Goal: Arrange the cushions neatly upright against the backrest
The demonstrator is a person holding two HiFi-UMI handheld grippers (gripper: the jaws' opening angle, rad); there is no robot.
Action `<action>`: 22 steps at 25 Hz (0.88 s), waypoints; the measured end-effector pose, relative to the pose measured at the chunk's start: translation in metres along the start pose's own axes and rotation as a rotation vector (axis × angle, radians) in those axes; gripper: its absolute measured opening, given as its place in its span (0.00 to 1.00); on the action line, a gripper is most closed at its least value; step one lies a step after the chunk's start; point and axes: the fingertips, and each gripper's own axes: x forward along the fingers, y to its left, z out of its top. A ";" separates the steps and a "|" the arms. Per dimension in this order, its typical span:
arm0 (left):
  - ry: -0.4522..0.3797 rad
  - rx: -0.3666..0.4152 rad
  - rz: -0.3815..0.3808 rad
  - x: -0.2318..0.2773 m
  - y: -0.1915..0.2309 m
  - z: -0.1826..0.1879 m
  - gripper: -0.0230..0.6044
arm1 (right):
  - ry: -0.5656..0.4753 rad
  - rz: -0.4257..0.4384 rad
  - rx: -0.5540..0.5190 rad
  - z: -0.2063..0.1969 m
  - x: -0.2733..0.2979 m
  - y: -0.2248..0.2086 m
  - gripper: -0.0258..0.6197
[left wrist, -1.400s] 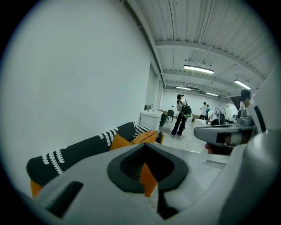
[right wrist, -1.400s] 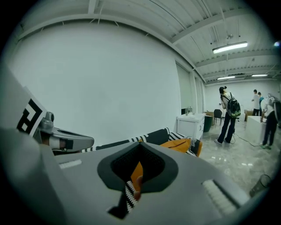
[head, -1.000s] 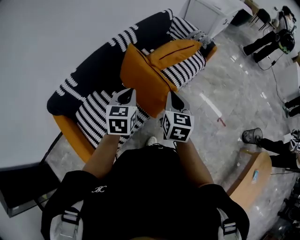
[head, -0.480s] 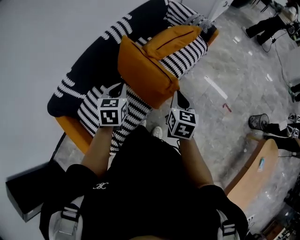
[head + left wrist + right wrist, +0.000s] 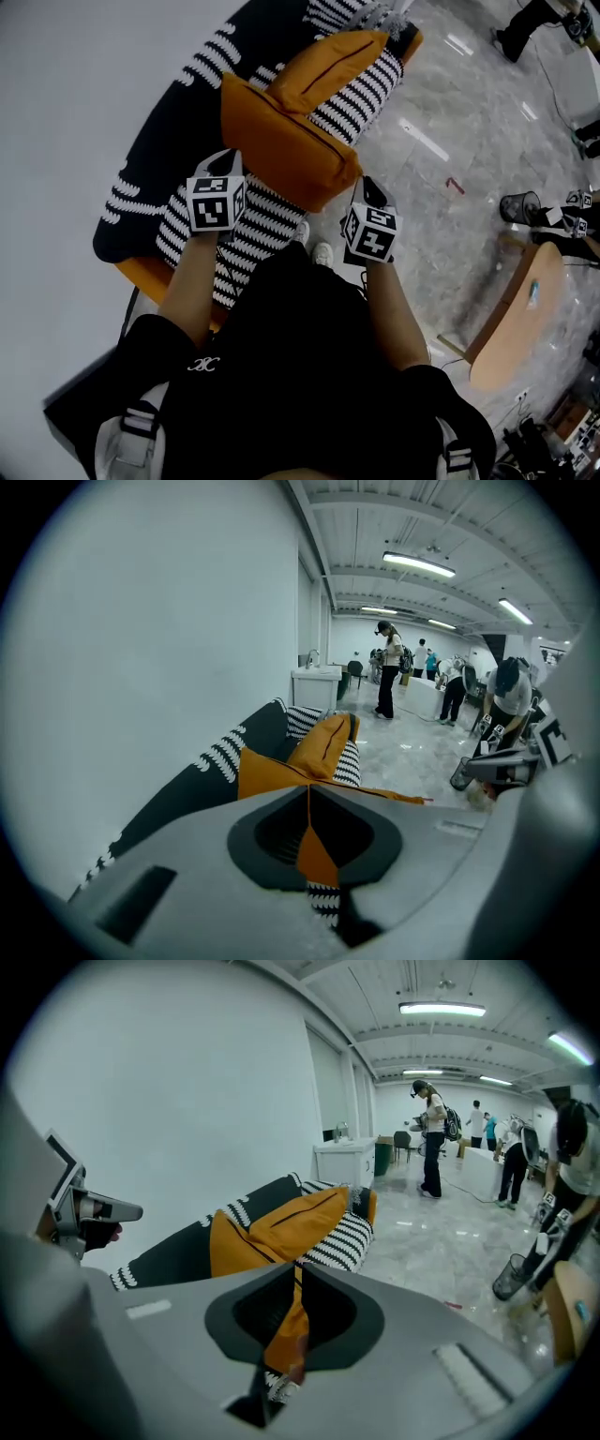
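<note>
Two tools meet one orange cushion (image 5: 281, 141) on the striped sofa (image 5: 253, 230) seat: my left tool (image 5: 228, 159) clamps one corner; my right tool (image 5: 367, 184) has just been opening, fabric between its jaws.

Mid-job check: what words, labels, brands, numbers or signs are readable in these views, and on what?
Nothing reads clearly.
White emblem on the person's black shirt: too small to read.
Left marker cube and right marker cube: black-and-white square patterns, no letters.
Near orange cushion and striped sofa: no label shows.
</note>
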 end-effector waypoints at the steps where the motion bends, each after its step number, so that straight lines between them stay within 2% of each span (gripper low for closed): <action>1: 0.006 0.008 -0.013 0.007 0.006 0.001 0.07 | 0.011 -0.016 -0.001 -0.003 0.005 0.001 0.10; 7: 0.060 0.043 -0.082 0.070 0.049 -0.003 0.19 | 0.099 -0.113 -0.038 -0.034 0.053 -0.003 0.16; 11: 0.106 0.085 -0.110 0.129 0.084 -0.002 0.28 | 0.155 -0.182 -0.006 -0.050 0.088 -0.015 0.20; 15: 0.165 0.143 -0.110 0.186 0.113 -0.005 0.37 | 0.216 -0.207 0.025 -0.067 0.114 -0.023 0.28; 18: 0.191 0.145 -0.114 0.226 0.135 -0.013 0.41 | 0.263 -0.217 0.044 -0.088 0.134 -0.022 0.35; 22: 0.227 0.171 -0.108 0.265 0.157 -0.007 0.52 | 0.314 -0.237 0.084 -0.098 0.150 -0.027 0.38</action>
